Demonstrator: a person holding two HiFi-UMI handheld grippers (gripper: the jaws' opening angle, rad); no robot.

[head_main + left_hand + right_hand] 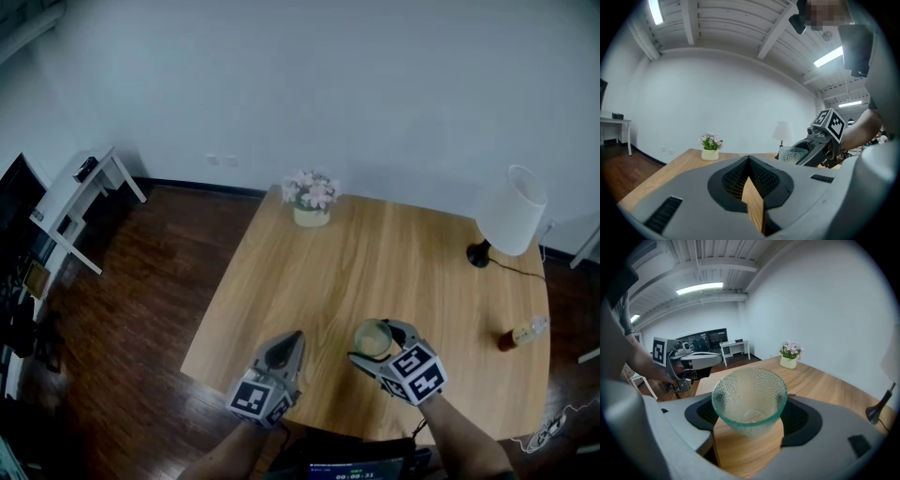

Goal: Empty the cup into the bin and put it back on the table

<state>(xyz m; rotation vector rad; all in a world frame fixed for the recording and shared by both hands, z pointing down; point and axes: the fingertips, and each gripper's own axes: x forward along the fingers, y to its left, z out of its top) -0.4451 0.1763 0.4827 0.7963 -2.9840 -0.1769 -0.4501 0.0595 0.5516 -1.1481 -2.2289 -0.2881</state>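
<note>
One glass cup [749,399], apparently empty, pinched in right tool [374,340] over counter [394,253]. Left tool [288,345] pressed together, empty. Flower pot [311,199], lamp [511,211], bottle [522,334] well apart.

- cup [749,401]: clear greenish glass, dimpled wall, wide rim, small base.
- Upright, mouth up, looks empty.
- Btwn jaws of right gripper [375,341], gripped on both sides.
- Over desk [375,253], near its front edge; can't tell if base touches wood.

Table [375,262] centre bare; flower pot [311,199] far edge; lamp [511,211], bottle [522,333] right side.
</note>
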